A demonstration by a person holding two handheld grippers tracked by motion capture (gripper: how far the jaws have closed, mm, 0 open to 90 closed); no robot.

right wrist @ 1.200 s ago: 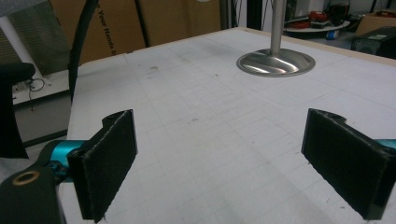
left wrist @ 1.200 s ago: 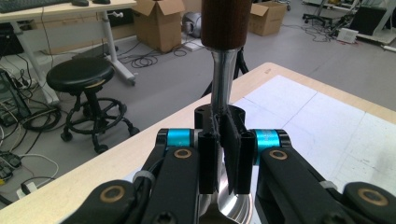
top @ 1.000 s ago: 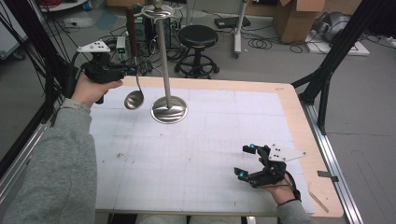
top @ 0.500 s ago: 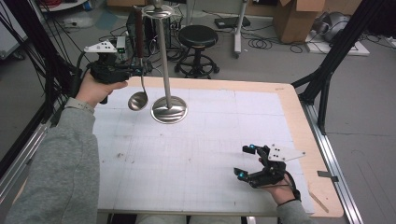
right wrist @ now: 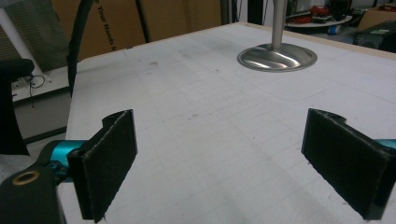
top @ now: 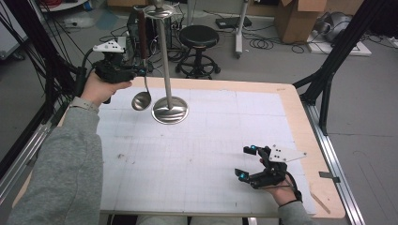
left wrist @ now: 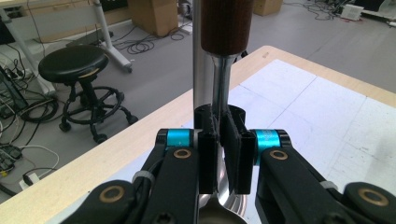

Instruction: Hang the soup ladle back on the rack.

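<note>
A metal ladle [top: 141, 99] with a dark wooden handle [top: 141, 29] hangs upright above the table's far left, bowl down. My left gripper [top: 142, 70] is shut on its steel shaft. In the left gripper view the pads [left wrist: 208, 154] pinch the ladle shaft [left wrist: 221, 86] just below the wooden handle [left wrist: 227, 25]. Right beside it stands a tall steel stand [top: 164, 61] on a round base [top: 170, 111]; its pole [left wrist: 201, 51] rises behind the shaft. My right gripper [top: 246, 161] rests open at the table's near right, nothing between its fingers [right wrist: 105, 161]; the stand base [right wrist: 277, 57] lies ahead.
White gridded paper [top: 202, 154] covers the wooden table [top: 305, 136]. A black stool [top: 199, 37] stands beyond the far edge, with cables and cardboard boxes [top: 295, 18] on the floor. Black frame posts [top: 338, 51] rise at the right.
My left gripper has lifted the ladle a little and drawn it slightly toward the stand. The right gripper has stayed put.
</note>
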